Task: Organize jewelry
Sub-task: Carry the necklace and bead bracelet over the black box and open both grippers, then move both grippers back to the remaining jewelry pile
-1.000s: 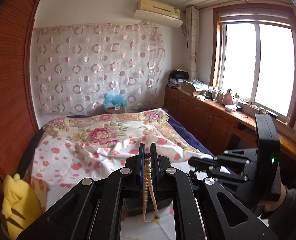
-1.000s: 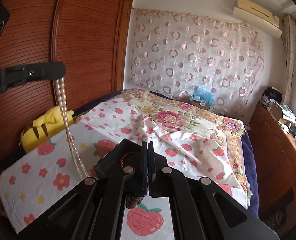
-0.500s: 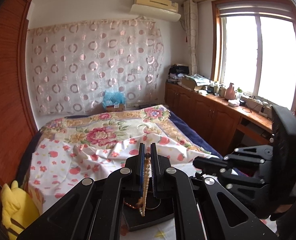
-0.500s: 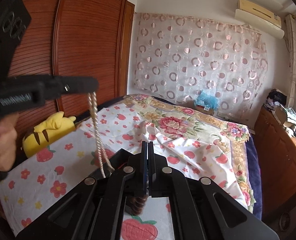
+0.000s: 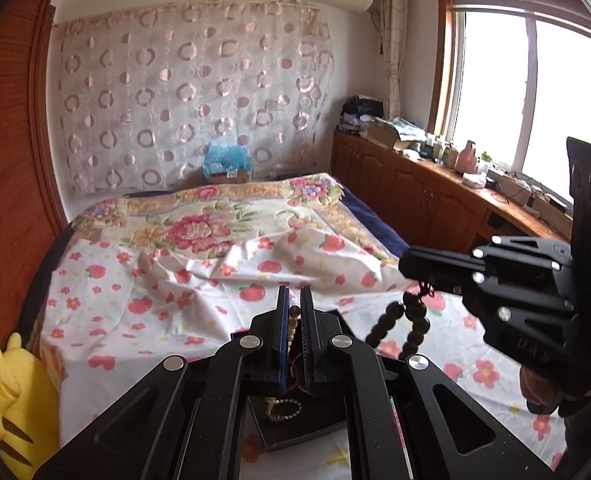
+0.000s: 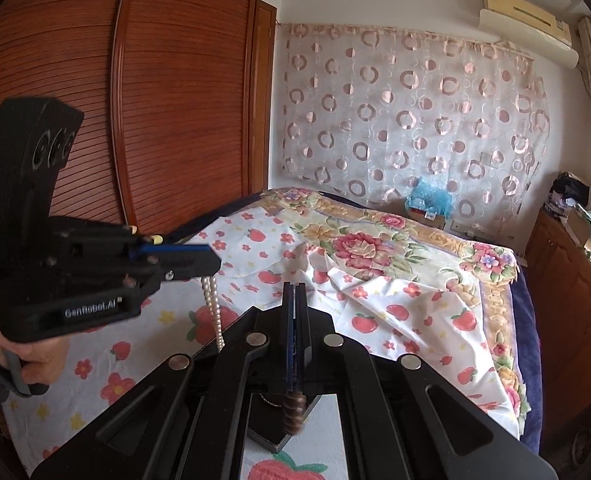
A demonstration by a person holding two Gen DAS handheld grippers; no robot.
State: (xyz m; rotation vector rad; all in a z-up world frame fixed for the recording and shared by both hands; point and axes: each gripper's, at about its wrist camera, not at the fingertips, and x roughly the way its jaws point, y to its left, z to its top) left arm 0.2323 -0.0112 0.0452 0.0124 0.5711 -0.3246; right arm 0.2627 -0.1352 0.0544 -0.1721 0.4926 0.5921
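Note:
My left gripper [image 5: 294, 300] is shut on a pearl necklace [image 5: 292, 330] that hangs between its fingers; it also shows in the right wrist view [image 6: 212, 312] below the left gripper [image 6: 211, 264]. My right gripper [image 6: 295, 300] is shut on a dark wooden bead bracelet [image 6: 293, 416]; in the left wrist view this bracelet [image 5: 403, 328] dangles from the right gripper [image 5: 405, 266]. A black jewelry tray [image 5: 295, 420] lies on the bed below both grippers, with a small bead chain [image 5: 283, 408] on it.
The bed [image 5: 135, 280] has a strawberry-print sheet and a floral quilt. A yellow plush toy [image 5: 7, 392] lies at its left edge beside the wooden wardrobe [image 6: 155, 100]. Wooden cabinets [image 5: 435, 200] with clutter run under the window on the right.
Both grippers moved lower and closer to the tray. The pearl necklace now hangs shorter above the tray, and the right gripper's dark bracelet has come into the left wrist view.

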